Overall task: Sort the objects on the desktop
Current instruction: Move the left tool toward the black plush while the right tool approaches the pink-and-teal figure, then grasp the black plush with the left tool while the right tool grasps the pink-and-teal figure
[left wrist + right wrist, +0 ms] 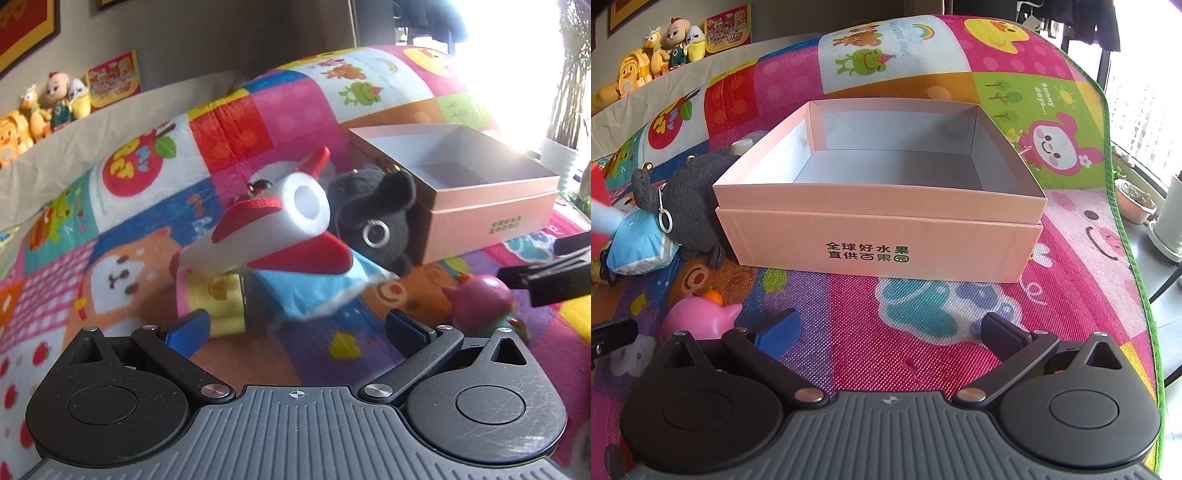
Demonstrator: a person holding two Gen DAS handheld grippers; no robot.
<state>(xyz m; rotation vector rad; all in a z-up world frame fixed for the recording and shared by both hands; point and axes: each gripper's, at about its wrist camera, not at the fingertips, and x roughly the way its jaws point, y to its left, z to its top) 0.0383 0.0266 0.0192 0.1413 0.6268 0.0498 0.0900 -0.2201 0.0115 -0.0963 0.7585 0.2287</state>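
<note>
The left claw (pixel 295 328) is spread wide with nothing between its blue-padded fingers (pixel 188 330), hovering over a heap of toys. Nearest in the heap is a white foam rocket (pixel 258 225) with red fins, lying tilted across a light blue packet (pixel 314 291) and a yellow item (pixel 221 299) that is partly hidden beneath it. Just behind the rocket sits a dark grey plush toy (pixel 373 218) with a metal ring, pressed against the left wall of an open pink cardboard box (pixel 491 199). A pink toy figure (pixel 484 299) stands off to the right of the heap, near the black body of the other gripper at the frame edge.

The right claw (pixel 890 328) is also spread and holds nothing, facing the front wall of the pink box (pixel 879 240), which bears printed characters; the inside of the box is bare. From this view the grey plush (pixel 690 192) and the blue packet (pixel 639 243) crowd the box's left side, and the pink toy (pixel 698 317) lies just beside the claw's left finger.

Everything rests on a bright patchwork play mat (pixel 923 314) with cartoon animals and fruit, covering the table. A row of stuffed toys (pixel 653 55) lines a ledge at the back wall, and potted plants (pixel 1137 203) stand by a bright window on the right. The mat's green edge runs close past the box on the right; the mat in front of and to the right of the box lies open
</note>
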